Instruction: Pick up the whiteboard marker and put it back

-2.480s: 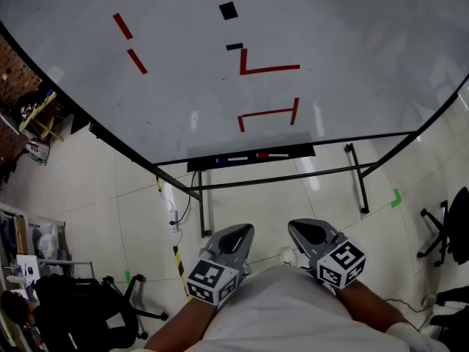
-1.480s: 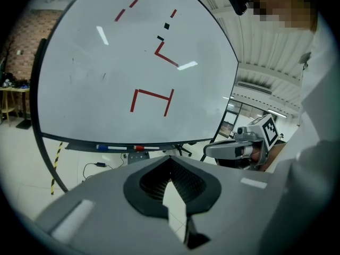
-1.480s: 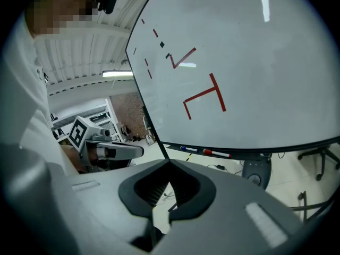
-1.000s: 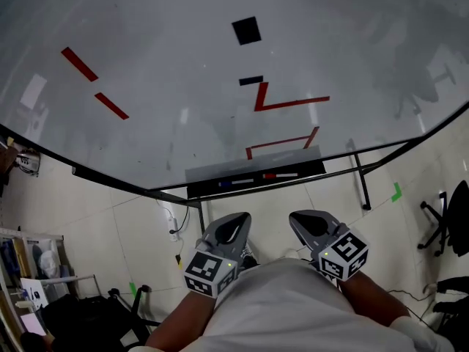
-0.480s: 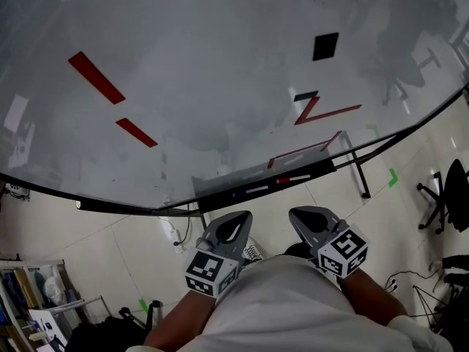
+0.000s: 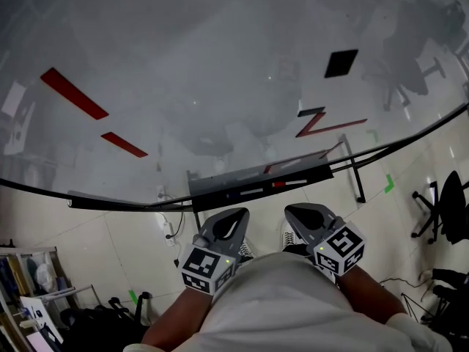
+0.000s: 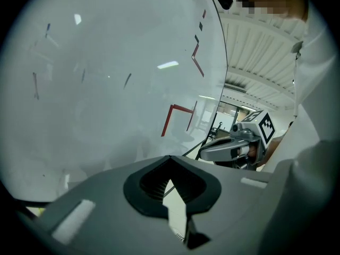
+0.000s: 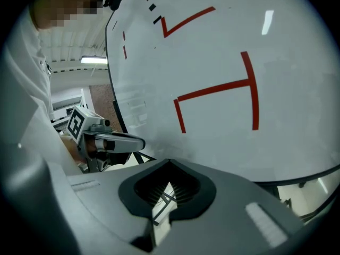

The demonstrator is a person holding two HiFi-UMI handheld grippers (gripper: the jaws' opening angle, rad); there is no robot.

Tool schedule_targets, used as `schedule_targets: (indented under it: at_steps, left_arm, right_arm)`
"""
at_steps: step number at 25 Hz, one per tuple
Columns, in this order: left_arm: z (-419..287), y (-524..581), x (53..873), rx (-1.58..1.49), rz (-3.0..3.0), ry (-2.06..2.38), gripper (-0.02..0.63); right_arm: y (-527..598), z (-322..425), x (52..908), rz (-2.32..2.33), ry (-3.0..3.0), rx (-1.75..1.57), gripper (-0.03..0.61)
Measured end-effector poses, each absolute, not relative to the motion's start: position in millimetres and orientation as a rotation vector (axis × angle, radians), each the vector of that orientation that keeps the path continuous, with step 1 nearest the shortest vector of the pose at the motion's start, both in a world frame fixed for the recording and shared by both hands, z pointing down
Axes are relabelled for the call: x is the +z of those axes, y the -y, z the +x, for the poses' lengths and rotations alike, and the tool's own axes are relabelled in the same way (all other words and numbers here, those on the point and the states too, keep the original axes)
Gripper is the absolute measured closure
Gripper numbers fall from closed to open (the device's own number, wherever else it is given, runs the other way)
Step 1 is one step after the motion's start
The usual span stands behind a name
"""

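Left gripper (image 6: 233,218) and right gripper (image 6: 297,213): jaws closed on nothing, side by side, not touching
Both tips point toward the long dark metal tray (image 6: 209,196) on the lower edge of the large glossy whiteboard with red line marks (image 6: 220,86), with open air between the tips and the tray. The red-capped white whiteboard marker (image 6: 282,183) lies in the tray, right of a blue-capped white marker (image 6: 236,193). Pale tiled floor (image 6: 110,233) below; black office chair (image 6: 440,211) far right

markers (image 6: 254,191) in tray (image 6: 207,188) | tray under whiteboard (image 6: 220,86) | chair (image 6: 448,204) far right
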State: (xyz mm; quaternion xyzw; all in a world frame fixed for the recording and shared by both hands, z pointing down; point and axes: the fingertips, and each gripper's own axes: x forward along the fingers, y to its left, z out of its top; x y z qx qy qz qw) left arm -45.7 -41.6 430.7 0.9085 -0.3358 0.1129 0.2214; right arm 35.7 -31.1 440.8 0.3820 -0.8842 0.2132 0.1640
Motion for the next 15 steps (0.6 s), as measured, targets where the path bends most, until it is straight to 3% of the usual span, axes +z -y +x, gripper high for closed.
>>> schedule_targets:
  at_steps: [15]
  left_arm:
    - [-17.5,47.9,435.3,0.342,2.454,1.049,0.598]
  right_arm:
    - [43.6,62.1,450.7,0.918,2.559,0.59,0.577]
